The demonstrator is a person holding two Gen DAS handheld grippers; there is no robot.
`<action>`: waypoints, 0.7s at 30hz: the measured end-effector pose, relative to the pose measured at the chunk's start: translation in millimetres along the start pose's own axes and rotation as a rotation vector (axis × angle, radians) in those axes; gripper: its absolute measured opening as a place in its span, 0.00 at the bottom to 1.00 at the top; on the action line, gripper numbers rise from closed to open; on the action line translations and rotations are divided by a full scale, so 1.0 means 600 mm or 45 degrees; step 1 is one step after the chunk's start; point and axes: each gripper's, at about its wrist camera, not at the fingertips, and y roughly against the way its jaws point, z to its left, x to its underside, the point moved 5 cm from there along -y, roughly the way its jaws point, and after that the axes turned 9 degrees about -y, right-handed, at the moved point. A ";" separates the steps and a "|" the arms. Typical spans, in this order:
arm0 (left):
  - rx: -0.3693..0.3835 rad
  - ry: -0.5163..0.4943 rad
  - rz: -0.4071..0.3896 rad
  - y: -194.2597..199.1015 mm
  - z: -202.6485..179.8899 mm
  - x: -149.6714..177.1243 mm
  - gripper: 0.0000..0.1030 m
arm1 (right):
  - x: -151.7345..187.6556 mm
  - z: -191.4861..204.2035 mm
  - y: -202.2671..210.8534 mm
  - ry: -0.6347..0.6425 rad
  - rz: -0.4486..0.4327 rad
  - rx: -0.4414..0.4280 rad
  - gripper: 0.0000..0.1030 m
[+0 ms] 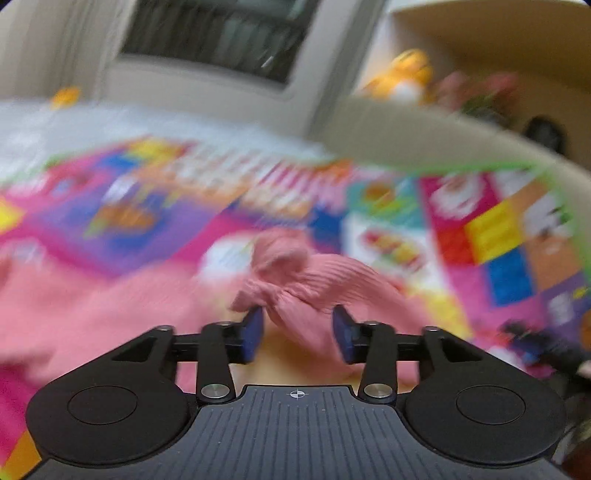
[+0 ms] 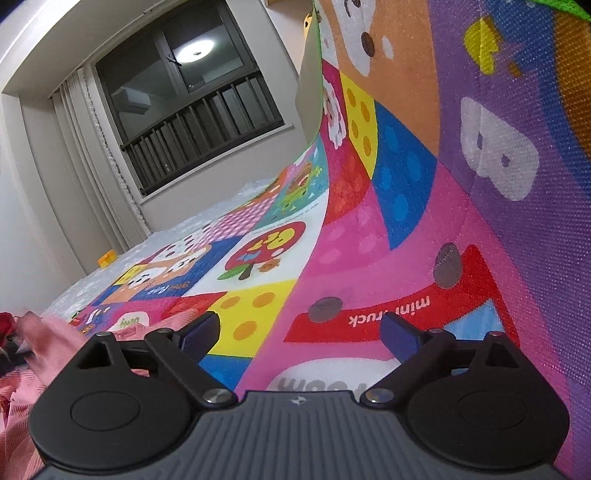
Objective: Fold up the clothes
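Looking along my left gripper [image 1: 298, 332], I see its two blue pads [image 1: 253, 334] spread apart, with a bunched fold of the pink ribbed knit garment [image 1: 295, 284] lying in the gap between them. The cloth touches the left pad's tip and hangs clear of the right one, so I count this claw as released, not clamped on the fabric. The rest of the garment spreads away to the left and below the fingers in a soft pink heap, resting on the brightly coloured patchwork play mat with cartoon prints [image 1: 491, 229]. This view is badly smeared, so I cannot read finer folds. Beyond the mat I make out a pale wall, a dark window [image 1: 221, 33], and a yellow plush toy [image 1: 406, 74] on a shelf at upper right.

On my right gripper [image 2: 299, 338], the blue pads [image 2: 199, 334] stand wide apart with nothing between them; this claw is released too. It sits low over the mat [image 2: 369, 236], right above a red panel printed "mini truck". The mat's far side curls steeply up on the right, edged in green. The pink garment [image 2: 22, 387] shows only at the lower left corner, beside the gripper body. Behind are vertical blinds [image 2: 92, 155], the window with a dark railing [image 2: 192, 110], and a small yellow block [image 2: 107, 257] on the floor.
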 end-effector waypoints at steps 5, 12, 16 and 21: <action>0.002 0.124 -0.065 0.038 0.042 -0.011 0.77 | 0.000 -0.001 -0.001 -0.004 0.010 0.007 0.95; 0.356 0.087 -0.174 0.023 -0.056 -0.079 0.89 | 0.001 0.000 -0.003 0.003 0.027 0.016 0.95; 0.339 0.068 -0.081 -0.061 -0.077 -0.061 0.89 | 0.002 -0.001 0.002 -0.001 0.024 0.017 0.95; 0.166 0.201 0.090 -0.088 -0.024 0.018 0.77 | 0.003 -0.001 0.001 -0.005 0.036 0.013 0.98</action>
